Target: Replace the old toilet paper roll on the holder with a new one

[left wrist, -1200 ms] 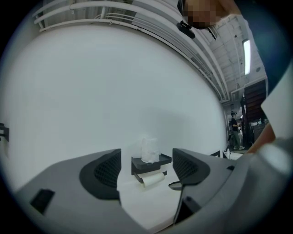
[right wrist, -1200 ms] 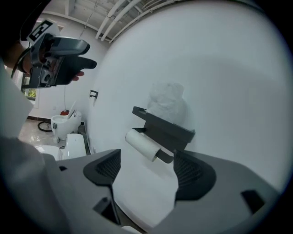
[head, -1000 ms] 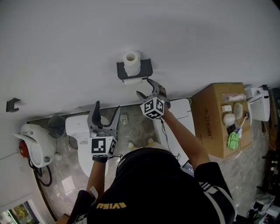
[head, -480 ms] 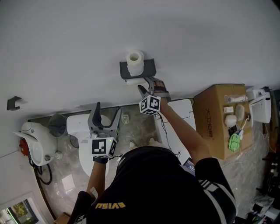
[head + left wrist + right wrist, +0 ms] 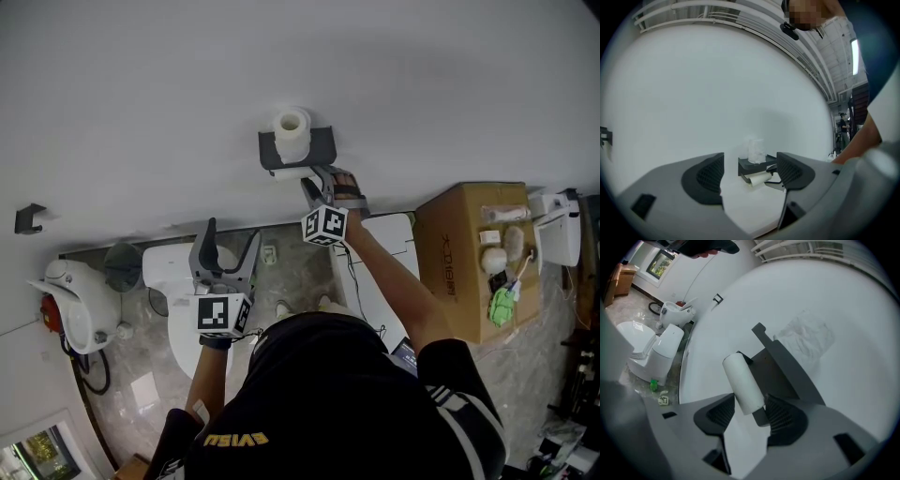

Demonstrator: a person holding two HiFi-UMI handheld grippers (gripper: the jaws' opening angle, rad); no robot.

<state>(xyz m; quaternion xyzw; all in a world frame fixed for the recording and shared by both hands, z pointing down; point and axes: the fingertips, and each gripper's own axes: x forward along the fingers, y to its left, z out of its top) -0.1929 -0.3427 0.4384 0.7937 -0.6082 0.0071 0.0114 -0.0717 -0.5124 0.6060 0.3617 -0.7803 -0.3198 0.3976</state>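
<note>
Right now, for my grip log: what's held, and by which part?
Right claw, jaws just closing, pinches the old roll by its near end; left claw holds nothing.

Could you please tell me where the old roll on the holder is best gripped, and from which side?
Grip the old roll across its right-hand end, coming in from that side of the holder. It is a slim cylinder lying level, so two pads can pinch its width there. The right gripper has just been closing with that end between its jaws, pads seemingly on it.
</note>
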